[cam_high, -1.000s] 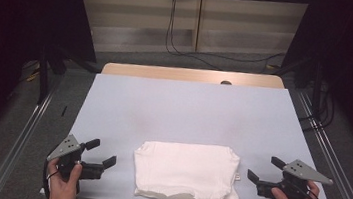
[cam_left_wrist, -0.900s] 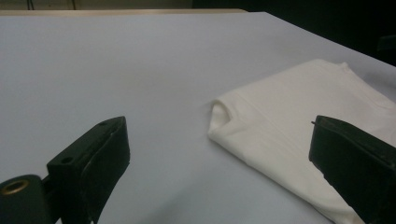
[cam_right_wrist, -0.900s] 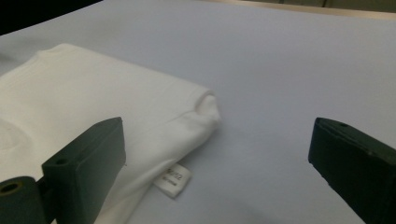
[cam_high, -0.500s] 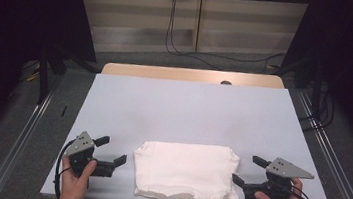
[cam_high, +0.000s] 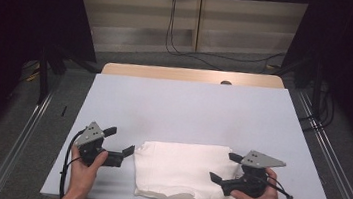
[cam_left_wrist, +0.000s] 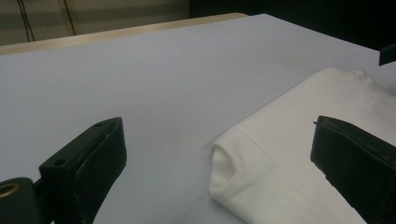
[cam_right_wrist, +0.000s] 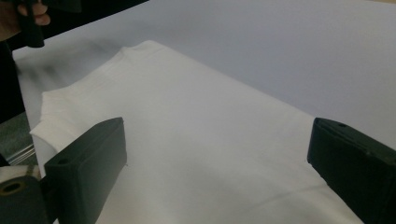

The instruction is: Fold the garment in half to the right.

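Observation:
A folded white cloth (cam_high: 181, 170) lies flat near the front edge of the pale blue table (cam_high: 189, 106). My left gripper (cam_high: 120, 141) is open just off the cloth's left edge, its jaws pointing at the near-left corner. In the left gripper view the left gripper (cam_left_wrist: 217, 135) frames the cloth (cam_left_wrist: 299, 140), whose rolled corner fold sits between the jaws. My right gripper (cam_high: 224, 167) hovers open over the cloth's right part. In the right gripper view the cloth (cam_right_wrist: 187, 116) spreads beneath the right gripper (cam_right_wrist: 217, 140), with nothing held.
A wooden strip (cam_high: 192, 75) runs along the table's far edge. Metal rails (cam_high: 19, 137) flank both sides on the floor, and cables (cam_high: 172, 33) hang at the back wall. The far half of the table is bare. The table's front edge lies close under both hands.
Both grippers have moved inward toward the cloth. The right one now reaches over the cloth's right edge, and the left one has closed in on its left corner. The cloth has not moved.

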